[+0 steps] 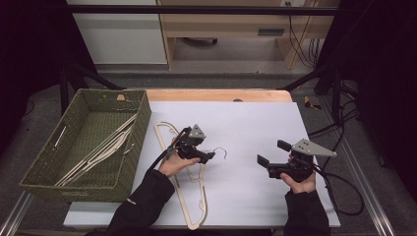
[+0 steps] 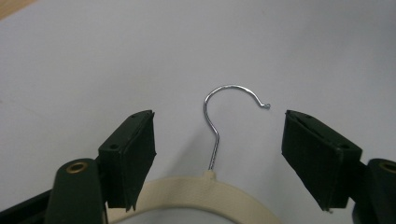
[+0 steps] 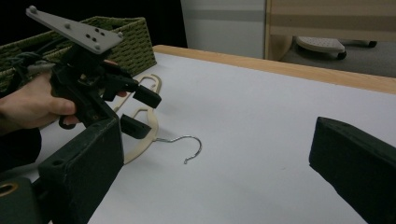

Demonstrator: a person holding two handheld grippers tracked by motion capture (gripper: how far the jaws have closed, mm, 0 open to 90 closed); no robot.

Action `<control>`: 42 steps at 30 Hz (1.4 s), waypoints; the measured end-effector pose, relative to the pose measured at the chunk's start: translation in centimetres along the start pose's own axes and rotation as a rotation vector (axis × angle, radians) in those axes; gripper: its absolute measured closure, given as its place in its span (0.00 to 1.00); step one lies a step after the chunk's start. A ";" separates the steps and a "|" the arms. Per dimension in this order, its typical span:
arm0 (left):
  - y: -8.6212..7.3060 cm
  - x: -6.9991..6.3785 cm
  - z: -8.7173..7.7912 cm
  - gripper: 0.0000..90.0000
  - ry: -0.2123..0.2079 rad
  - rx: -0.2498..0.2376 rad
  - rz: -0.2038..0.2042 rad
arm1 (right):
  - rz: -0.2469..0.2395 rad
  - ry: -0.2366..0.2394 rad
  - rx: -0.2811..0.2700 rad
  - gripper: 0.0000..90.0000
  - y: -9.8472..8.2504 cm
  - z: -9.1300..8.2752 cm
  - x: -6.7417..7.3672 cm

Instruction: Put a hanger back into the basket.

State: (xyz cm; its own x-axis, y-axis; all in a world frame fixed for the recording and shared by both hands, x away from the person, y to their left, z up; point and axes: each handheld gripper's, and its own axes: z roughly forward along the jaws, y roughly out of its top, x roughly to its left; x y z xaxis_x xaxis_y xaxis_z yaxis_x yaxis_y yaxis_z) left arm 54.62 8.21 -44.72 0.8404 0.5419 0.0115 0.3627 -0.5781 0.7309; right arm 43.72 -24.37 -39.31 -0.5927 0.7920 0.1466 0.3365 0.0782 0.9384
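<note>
hanger (image 1: 193,196): flat cream body, thin wire hook (image 2: 227,109), lying on the white sheet (image 1: 255,123) just right of the basket (image 1: 132,167). your left gripper (image 2: 219,154) straddles its neck, jaws apart, pads not yet touching. step in hand: the grasp. next, i judge, you close on the neck and lift towards the basket. your right gripper (image 1: 268,155) hangs open, empty, well apart. basket: woven green, rectangular, more cream hangers (image 1: 98,150) inside.

Two hand-held grippers are showing: left (image 1: 209,156), right (image 1: 268,156). One hanger (image 1: 189,206) is lying on the one worktop (image 1: 255,123). One basket (image 1: 142,113) is standing at the left, holding several more hangers (image 1: 98,152), number unclear.
</note>
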 end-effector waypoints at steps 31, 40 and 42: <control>-0.2 0.3 2.7 0.89 -0.070 0.142 0.052 | -0.001 0.007 -0.005 0.04 0.1 -0.1 0.0; -0.3 0.9 2.7 0.93 -0.102 0.146 0.028 | -0.002 0.011 -0.006 0.04 0.2 -0.2 0.1; -0.3 1.0 2.7 0.94 -0.103 0.146 0.029 | -0.003 0.009 -0.009 0.04 0.2 -0.1 0.2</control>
State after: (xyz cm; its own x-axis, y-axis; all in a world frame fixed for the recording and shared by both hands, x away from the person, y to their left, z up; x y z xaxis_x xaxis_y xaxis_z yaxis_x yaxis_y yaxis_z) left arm 56.41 7.25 -46.79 0.8856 0.4623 -0.0442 0.3858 -0.6795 0.6241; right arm 43.61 -24.25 -39.08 -0.6003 0.7862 0.1465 0.3284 0.0754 0.9415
